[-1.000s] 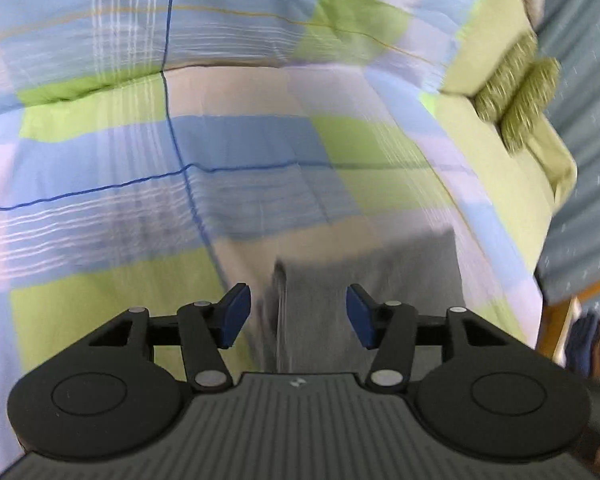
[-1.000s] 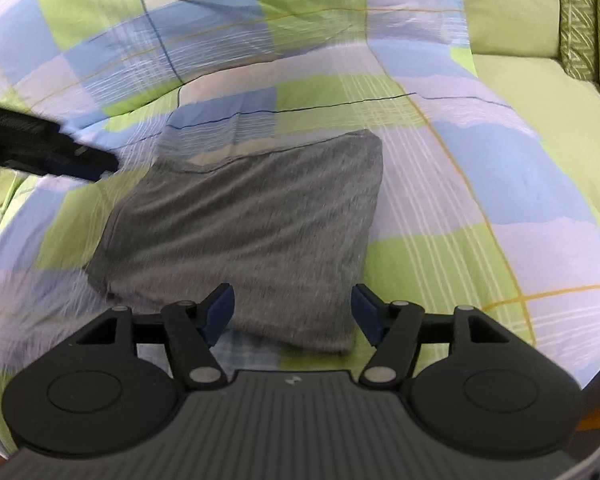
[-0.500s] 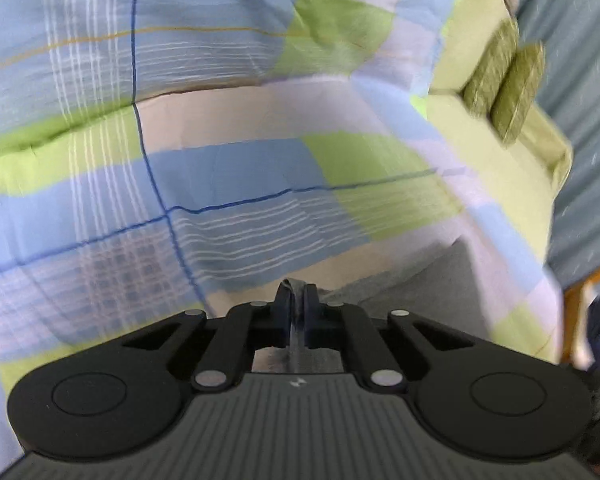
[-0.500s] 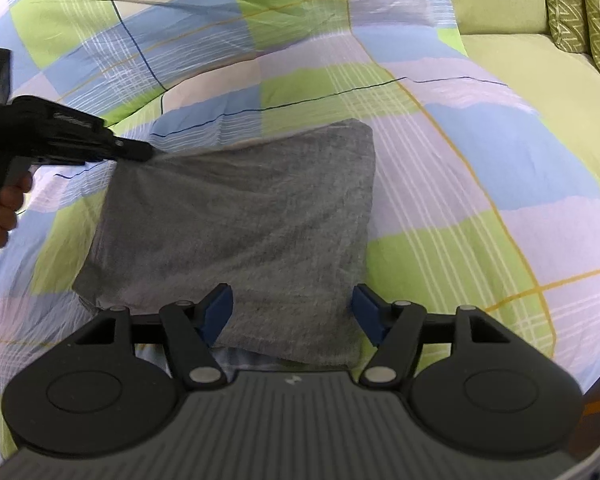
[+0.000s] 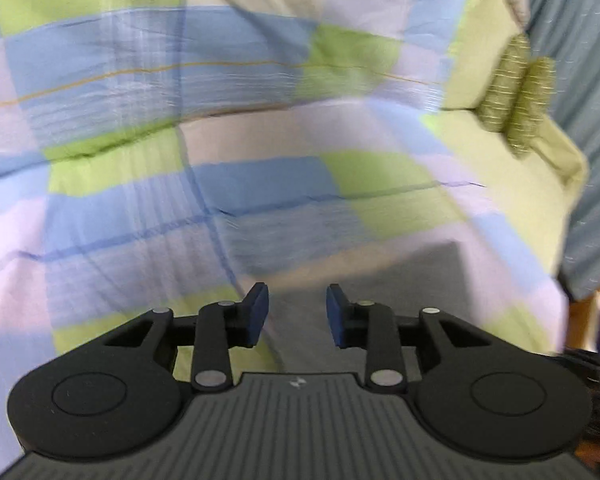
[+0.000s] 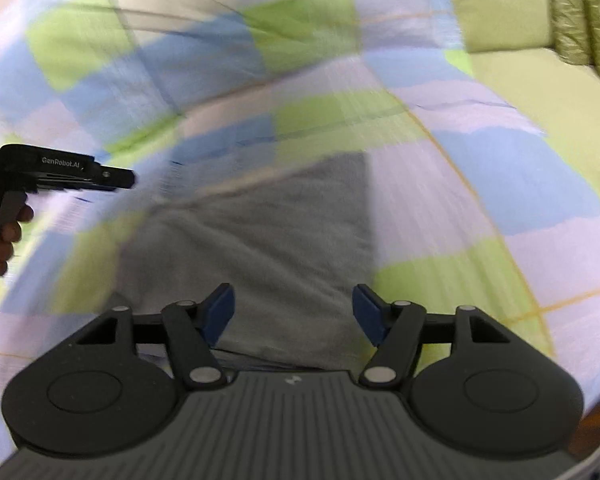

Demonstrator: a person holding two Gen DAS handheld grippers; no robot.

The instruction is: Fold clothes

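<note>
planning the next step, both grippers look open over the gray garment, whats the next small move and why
Probably bring the right gripper down onto the near edge of the gray garment and close. Its fingers are open with that edge between them, and the left gripper is open too, so nothing is held.

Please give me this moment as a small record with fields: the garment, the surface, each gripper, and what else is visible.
garment: grey folded garment, lying flat
surface: checked bedcover in blue, green and lilac
left gripper: fingers open, nothing held, above the garment's edge
right gripper: fingers open, nothing held, above the near part of the garment
other things: two green patterned cushions at the far right
image quality: both views blurred by motion
</note>
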